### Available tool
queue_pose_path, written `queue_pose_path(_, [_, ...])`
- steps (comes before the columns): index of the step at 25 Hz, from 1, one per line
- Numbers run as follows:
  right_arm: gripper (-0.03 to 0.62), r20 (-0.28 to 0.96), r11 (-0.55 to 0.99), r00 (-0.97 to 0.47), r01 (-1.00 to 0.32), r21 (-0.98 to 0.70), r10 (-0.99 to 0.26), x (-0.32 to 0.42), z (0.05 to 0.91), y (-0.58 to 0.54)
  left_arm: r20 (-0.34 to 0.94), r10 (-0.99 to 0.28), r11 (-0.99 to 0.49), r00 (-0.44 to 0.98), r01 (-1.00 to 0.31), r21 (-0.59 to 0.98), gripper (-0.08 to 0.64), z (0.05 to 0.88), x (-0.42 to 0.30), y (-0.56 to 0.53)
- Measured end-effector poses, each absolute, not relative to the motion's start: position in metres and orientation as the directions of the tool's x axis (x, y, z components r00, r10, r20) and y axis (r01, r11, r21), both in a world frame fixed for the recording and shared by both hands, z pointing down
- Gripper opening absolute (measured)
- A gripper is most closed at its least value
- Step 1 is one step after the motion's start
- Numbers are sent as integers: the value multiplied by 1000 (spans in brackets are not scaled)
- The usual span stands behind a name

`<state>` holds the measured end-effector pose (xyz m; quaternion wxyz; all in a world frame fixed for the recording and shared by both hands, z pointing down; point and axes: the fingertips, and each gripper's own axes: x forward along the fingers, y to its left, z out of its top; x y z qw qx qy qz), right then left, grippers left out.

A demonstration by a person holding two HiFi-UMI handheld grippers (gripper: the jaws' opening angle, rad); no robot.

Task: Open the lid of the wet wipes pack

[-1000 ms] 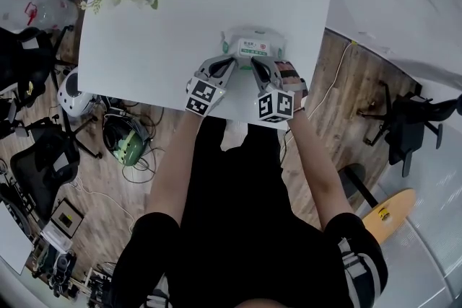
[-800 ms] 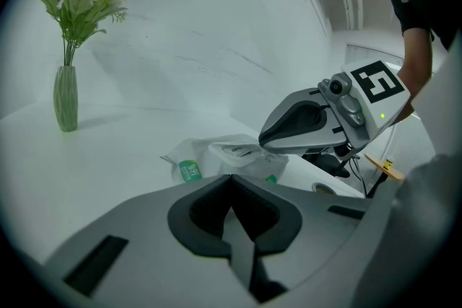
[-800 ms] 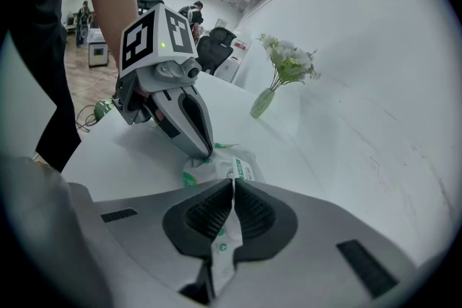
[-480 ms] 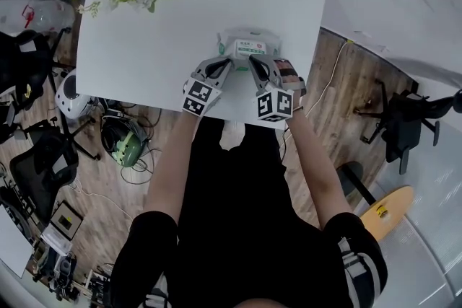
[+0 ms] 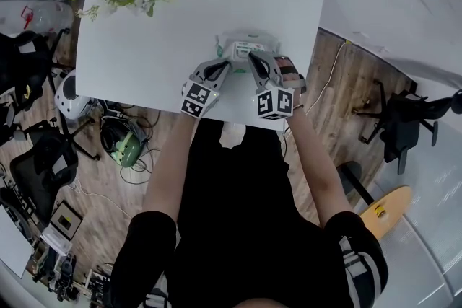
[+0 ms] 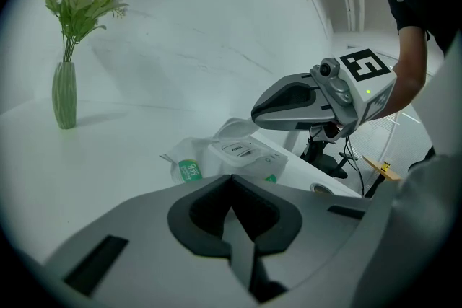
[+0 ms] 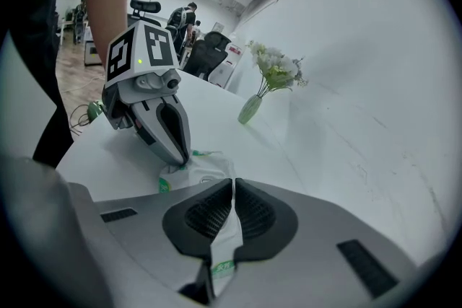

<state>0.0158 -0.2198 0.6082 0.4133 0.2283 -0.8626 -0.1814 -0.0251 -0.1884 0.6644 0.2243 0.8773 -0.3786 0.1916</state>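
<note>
Left gripper view: lid now flipped up on the wet wipes pack at the tabletop's near edge; left gripper backed off, jaws closed empty, right gripper pinching its wrapper. Looks done to me.

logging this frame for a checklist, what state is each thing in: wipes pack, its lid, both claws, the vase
wipes pack: lying flat, one end pinched
lid: flipped up, open
left claw: shut, nothing in it
right claw: shut on the wipes pack
vase: upright, flowers in it
</note>
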Motion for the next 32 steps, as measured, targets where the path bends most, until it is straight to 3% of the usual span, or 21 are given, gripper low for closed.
queue_pose_path(32, [41, 608, 817, -556, -280, 504, -566, 10, 603, -270, 509, -580, -611, 637, -753, 246, 23, 665, -26, -191])
